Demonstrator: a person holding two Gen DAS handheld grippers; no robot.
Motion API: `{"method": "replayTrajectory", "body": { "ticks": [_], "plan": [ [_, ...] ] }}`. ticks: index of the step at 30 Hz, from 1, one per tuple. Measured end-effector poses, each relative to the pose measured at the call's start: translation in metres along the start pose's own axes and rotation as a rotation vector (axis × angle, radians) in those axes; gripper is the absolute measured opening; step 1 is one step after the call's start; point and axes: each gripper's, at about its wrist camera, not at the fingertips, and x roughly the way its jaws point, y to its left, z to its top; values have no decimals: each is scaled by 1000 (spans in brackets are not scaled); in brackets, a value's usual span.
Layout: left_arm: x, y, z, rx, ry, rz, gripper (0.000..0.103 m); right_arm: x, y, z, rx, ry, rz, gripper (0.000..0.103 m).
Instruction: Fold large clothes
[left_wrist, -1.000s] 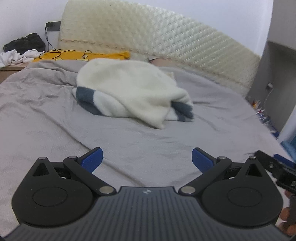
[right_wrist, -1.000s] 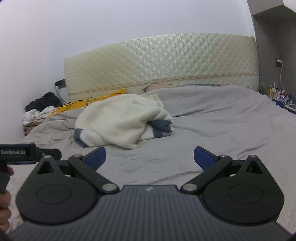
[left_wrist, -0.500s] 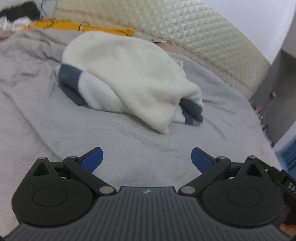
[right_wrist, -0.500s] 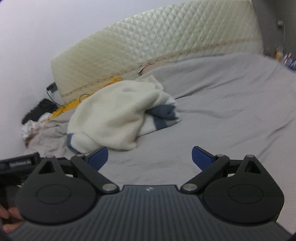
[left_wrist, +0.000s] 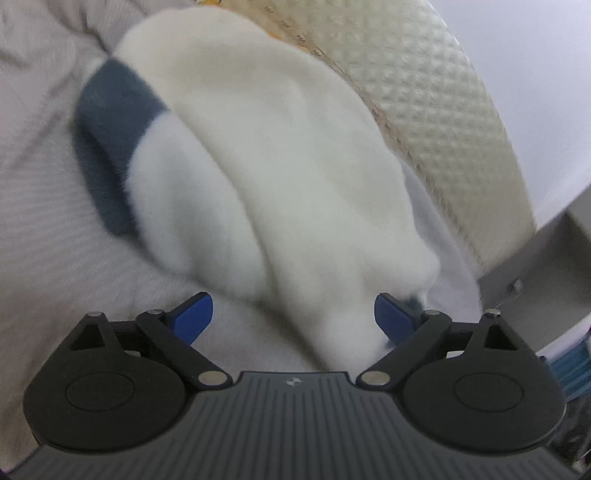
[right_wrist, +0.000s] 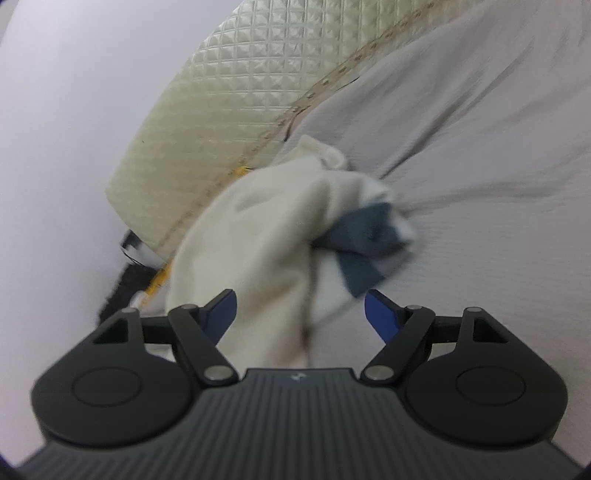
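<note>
A crumpled cream fleece garment with dark blue-grey bands lies in a heap on the grey bed sheet. My left gripper is open, its blue fingertips astride the heap's near edge, with fabric between the jaws. In the right wrist view the garment shows with a dark band on its right. My right gripper is open, the garment's near edge between its wide jaws. Both views are motion-blurred.
A quilted cream headboard runs behind the bed, also in the left wrist view. The grey sheet stretches to the right. Dark clothes and something yellow lie at the bed's far left. A grey cabinet stands at right.
Both grippers have moved forward to the garment, which now fills the views and reaches between the open jaws. Both views have tilted. The jaws stay wide open.
</note>
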Motion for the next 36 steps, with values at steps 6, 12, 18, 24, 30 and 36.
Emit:
{"method": "replayTrajectory", "body": {
  "ticks": [6, 12, 18, 24, 30, 36],
  "plan": [
    [38, 15, 24, 23, -25, -101, 89, 74, -1, 16, -27, 8, 57, 79],
    [61, 25, 47, -38, -49, -153, 61, 117, -4, 39, -75, 1, 41, 74],
    [62, 24, 57, -16, -66, -157, 29, 127, -14, 55, -108, 47, 16, 35],
    [22, 14, 60, -28, -142, -154, 22, 108, 2, 61, -178, 109, 121, 23],
    [-40, 17, 52, -49, -212, -214, 21, 65, 36, 59, -230, 102, 225, 20],
    [-123, 15, 23, 4, -284, -228, 20, 1, 83, 45, -301, 35, 297, 18]
  ]
}}
